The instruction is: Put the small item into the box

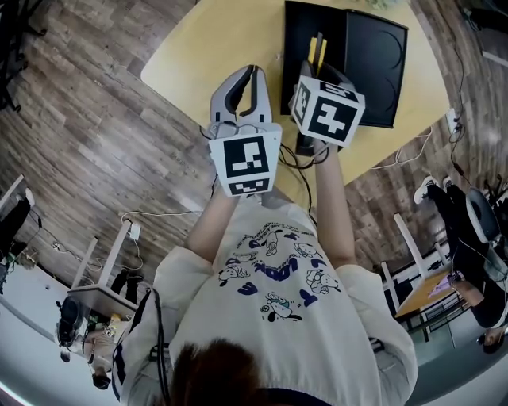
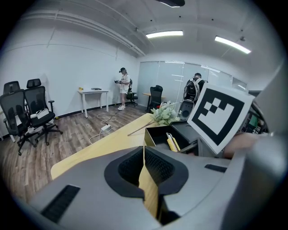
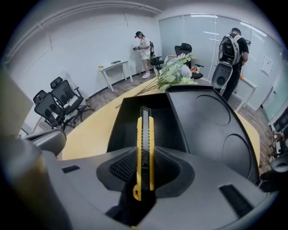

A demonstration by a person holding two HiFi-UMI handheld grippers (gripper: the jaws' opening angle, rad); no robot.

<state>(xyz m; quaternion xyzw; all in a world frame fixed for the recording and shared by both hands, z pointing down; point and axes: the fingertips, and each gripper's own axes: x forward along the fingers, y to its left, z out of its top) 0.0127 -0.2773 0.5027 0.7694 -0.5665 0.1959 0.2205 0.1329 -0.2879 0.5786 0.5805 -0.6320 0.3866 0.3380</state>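
Note:
A yellow-and-black utility knife [image 3: 145, 143] stands lengthwise between the jaws of my right gripper [image 3: 145, 167], which is shut on it. The knife's tip points over the open black box [image 3: 127, 117], whose lid [image 3: 211, 128] lies flat to the right. In the head view the right gripper [image 1: 314, 71] hovers at the box's near edge [image 1: 295, 24] with the knife [image 1: 318, 47] reaching over the left compartment. My left gripper [image 1: 250, 81] hangs over the table just left of the box, shut with nothing in it. In the left gripper view its jaws [image 2: 144, 155] meet, and the knife [image 2: 171, 143] shows over the box [image 2: 156, 134].
The box lies on a yellow wooden table [image 1: 206, 51] with a rounded edge. A bunch of flowers [image 3: 174, 71] lies past the box's far end. Office chairs [image 2: 27, 112], a small white table [image 2: 93, 95] and standing people are farther off on the wooden floor.

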